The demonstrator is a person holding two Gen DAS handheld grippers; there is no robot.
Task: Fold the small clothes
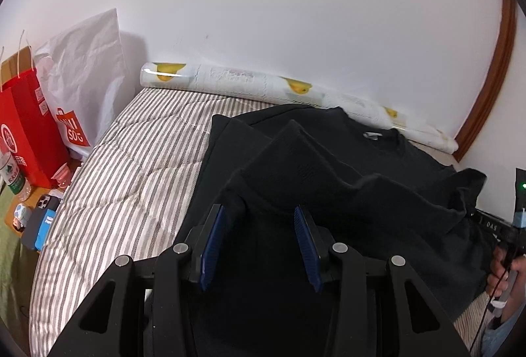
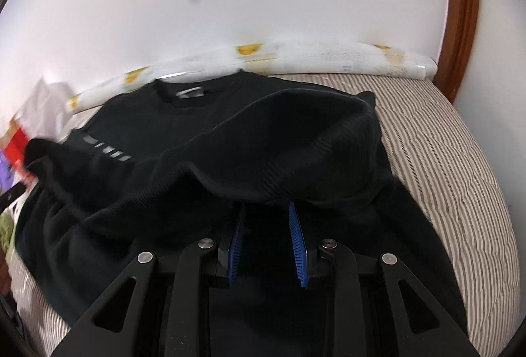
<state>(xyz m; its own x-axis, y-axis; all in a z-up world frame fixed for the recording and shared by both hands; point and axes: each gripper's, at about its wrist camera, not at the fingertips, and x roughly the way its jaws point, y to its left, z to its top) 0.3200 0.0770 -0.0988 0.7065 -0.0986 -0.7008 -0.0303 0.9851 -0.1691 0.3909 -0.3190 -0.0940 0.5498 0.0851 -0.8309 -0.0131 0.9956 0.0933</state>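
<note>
A black sweater (image 1: 328, 166) lies on the striped bed (image 1: 131, 166), collar and white neck label toward the wall. Its lower part is folded up over the body in loose ridges. My left gripper (image 1: 259, 212) is open, blue pads wide apart, with black fabric lying between and beneath them. In the right wrist view the sweater (image 2: 203, 140) shows grey lettering on the chest, and a raised fold of hem hangs over my right gripper (image 2: 266, 209). The right gripper's jaws stand apart; their tips are hidden under that fold.
A rolled white mat with yellow prints (image 1: 263, 87) lies along the wall. A red paper bag (image 1: 26, 126), a white shopping bag (image 1: 85, 77), a bottle and phones (image 1: 39, 222) sit left of the bed. A wooden headboard edge (image 2: 463, 11) curves at right.
</note>
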